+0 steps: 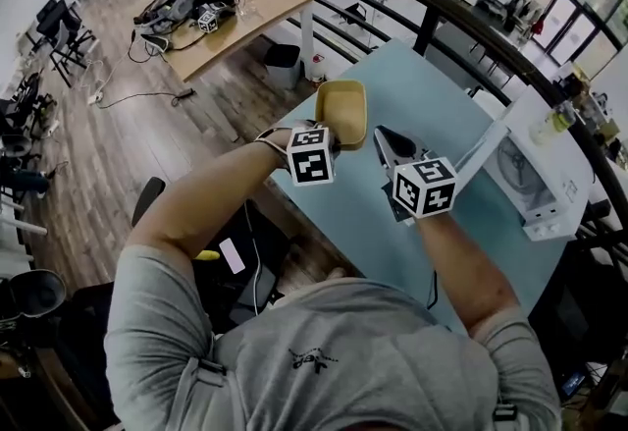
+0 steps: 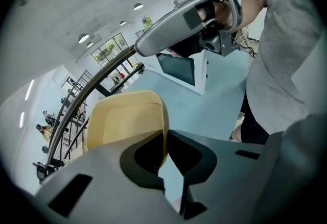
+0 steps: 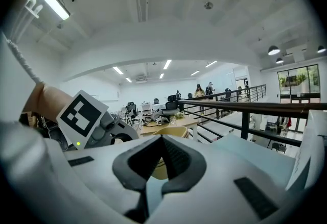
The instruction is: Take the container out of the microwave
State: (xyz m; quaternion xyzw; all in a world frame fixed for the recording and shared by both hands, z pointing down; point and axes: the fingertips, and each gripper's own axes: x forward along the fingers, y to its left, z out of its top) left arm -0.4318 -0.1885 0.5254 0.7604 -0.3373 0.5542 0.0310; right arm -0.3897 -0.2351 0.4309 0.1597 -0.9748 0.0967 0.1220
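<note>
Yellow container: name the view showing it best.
Left gripper view: the container is large, wall pinched between the fingers. Head view shows it small, from above; right gripper view only a sliver behind the fingers.

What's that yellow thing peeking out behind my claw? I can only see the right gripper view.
Observer: It's a yellow container. The left claw is pinching its rim.
Operator: Is it inside the microwave?
Observer: No, it's out, at the edge of the blue table. The white microwave stands off to the person's right.
</note>
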